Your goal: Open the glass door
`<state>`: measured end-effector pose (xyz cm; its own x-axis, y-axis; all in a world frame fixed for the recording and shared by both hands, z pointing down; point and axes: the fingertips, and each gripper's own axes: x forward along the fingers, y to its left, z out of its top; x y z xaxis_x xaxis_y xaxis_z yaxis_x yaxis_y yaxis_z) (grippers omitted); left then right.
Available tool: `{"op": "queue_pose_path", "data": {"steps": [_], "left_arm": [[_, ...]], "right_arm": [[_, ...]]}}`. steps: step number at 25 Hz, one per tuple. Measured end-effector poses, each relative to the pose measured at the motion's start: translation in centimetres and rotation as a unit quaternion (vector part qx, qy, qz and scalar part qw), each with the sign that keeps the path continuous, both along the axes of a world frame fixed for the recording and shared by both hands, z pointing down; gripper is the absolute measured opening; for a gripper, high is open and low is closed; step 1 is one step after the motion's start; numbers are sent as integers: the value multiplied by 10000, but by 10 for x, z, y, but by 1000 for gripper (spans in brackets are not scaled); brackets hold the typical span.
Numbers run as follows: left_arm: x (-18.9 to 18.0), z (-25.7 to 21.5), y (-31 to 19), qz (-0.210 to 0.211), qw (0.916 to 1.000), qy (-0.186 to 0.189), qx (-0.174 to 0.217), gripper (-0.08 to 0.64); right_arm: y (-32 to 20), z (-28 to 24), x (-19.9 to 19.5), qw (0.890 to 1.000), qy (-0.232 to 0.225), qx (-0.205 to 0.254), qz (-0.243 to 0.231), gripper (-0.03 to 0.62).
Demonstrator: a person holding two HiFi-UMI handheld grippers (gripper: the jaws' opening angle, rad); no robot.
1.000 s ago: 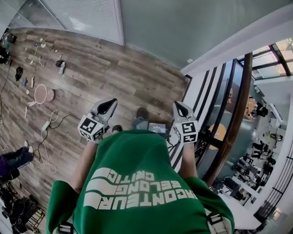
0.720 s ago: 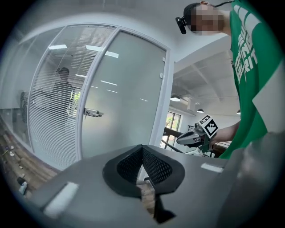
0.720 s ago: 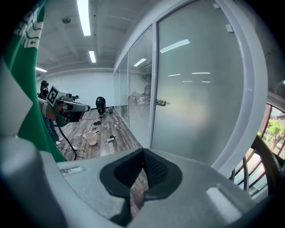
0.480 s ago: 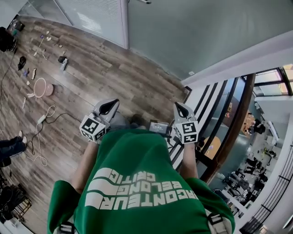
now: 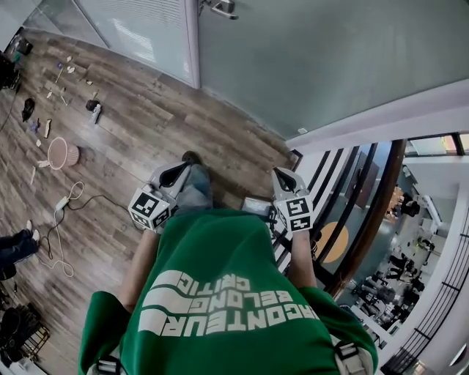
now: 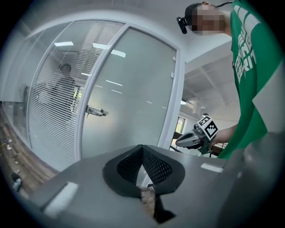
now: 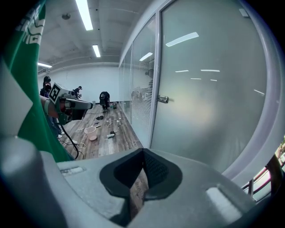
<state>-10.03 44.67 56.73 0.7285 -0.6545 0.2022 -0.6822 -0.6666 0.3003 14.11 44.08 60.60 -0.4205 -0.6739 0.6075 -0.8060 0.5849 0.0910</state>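
Both tongs pinched closed on nothing, left gripper (image 5: pixel 178 173) and right gripper (image 5: pixel 282 179) mid-frame, glass door (image 5: pixel 315 58) with handle (image 5: pixel 220 7) up top, not touched

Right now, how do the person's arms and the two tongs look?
The left tongs and right tongs are pale grey shells tapering to a point, with black meshed pads inside. Each carries a white cube with black square markers. The person wears a green T-shirt with white lettering and short sleeves.

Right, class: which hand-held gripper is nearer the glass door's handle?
Left, narrowly. The left hand-held gripper sits short of the door handle; the right hand-held gripper is further right, beside the railing.
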Motion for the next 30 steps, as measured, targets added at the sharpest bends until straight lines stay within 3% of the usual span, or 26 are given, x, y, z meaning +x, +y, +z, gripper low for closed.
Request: {"op": "queue_pose_path", "data": {"steps": [9, 15, 23, 30], "left_arm": [[-21, 0, -101, -65, 9999, 87, 5, 9], [-35, -9, -161, 22, 9997, 44, 218, 9], [-61, -12, -189, -197, 9996, 155, 107, 9], [-85, -8, -205, -697, 9973, 218, 107, 9]], "right_arm": [[-100, -10, -9, 9999, 122, 86, 16, -8], [-158, -9, -28, 9999, 133, 39, -11, -8], [-211, -18, -56, 9994, 199, 62, -267, -8], [-267, -32, -79, 9969, 327, 202, -689, -8]]}}
